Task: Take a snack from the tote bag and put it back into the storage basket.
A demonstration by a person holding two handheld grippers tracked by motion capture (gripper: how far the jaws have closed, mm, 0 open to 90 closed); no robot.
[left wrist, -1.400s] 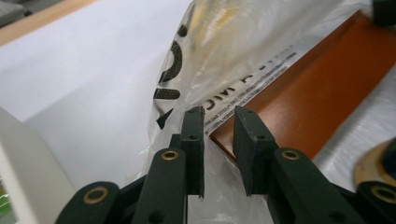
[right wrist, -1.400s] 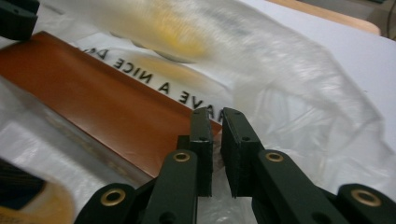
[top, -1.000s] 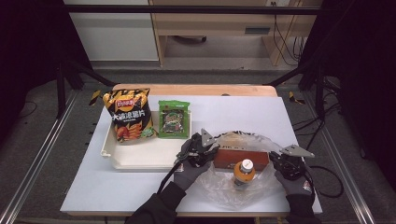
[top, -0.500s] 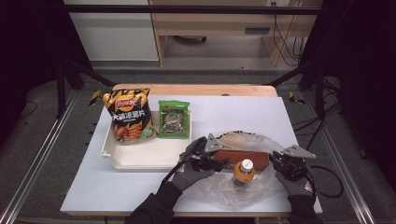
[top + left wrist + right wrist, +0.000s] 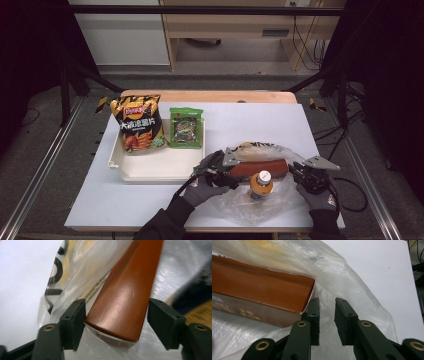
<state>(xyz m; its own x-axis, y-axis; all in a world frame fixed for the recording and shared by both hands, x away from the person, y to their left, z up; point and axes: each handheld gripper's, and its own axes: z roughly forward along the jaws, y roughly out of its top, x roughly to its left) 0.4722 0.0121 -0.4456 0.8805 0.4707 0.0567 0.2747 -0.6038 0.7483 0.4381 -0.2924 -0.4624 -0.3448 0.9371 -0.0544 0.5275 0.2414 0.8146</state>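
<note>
A clear plastic bag (image 5: 250,202) lies on the white table (image 5: 250,120) with a long red-brown box (image 5: 257,169) and an orange bottle (image 5: 261,182) with a white cap in it. My left gripper (image 5: 222,165) is at the box's left end. Its jaws have just been opening and stand open (image 5: 116,305) around the box end (image 5: 130,285), with a gap at one pad. My right gripper (image 5: 300,172) sits at the box's right end (image 5: 257,290). Its jaws (image 5: 327,301) have just been opening to a narrow gap, with bag film (image 5: 352,285) behind it.
A cream tray (image 5: 150,172) stands left of the bag. An orange-and-black chips bag (image 5: 139,124) leans on its far-left part, with a green snack packet (image 5: 186,127) beside it. The table's near edge runs just below my hands.
My left gripper has shifted slightly right, up to the box's end. The right gripper has stayed in place.
</note>
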